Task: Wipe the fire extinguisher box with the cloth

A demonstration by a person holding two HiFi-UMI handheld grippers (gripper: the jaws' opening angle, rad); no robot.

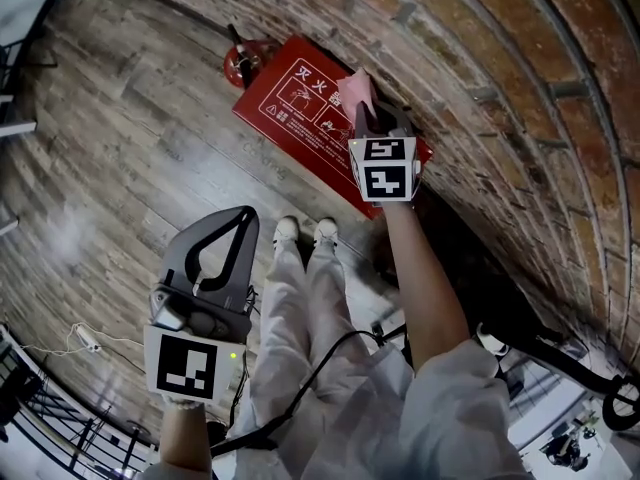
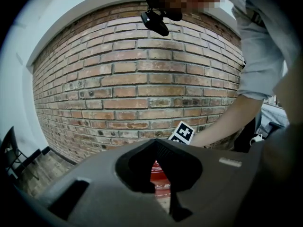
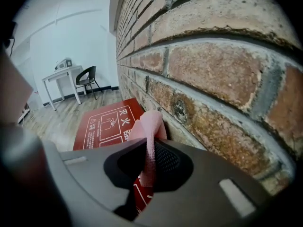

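The red fire extinguisher box point(image 1: 300, 103) with white print stands on the floor against the brick wall. My right gripper point(image 1: 372, 118) is over the box's wall-side edge, shut on a pink cloth point(image 1: 357, 88). In the right gripper view the cloth point(image 3: 150, 126) hangs pinched between the jaws of that gripper point(image 3: 150, 143), above the box point(image 3: 104, 124). My left gripper point(image 1: 240, 216) hangs back over the floor, away from the box, jaws together and holding nothing. In the left gripper view a sliver of the box point(image 2: 160, 178) shows behind that gripper point(image 2: 157, 145).
A red extinguisher point(image 1: 245, 60) stands at the box's far end. The brick wall point(image 1: 480, 58) runs along the right, wooden floor point(image 1: 130, 138) on the left. The person's shoes point(image 1: 305, 232) are just in front of the box. A table point(image 3: 61, 74) and chair point(image 3: 89, 79) stand far off.
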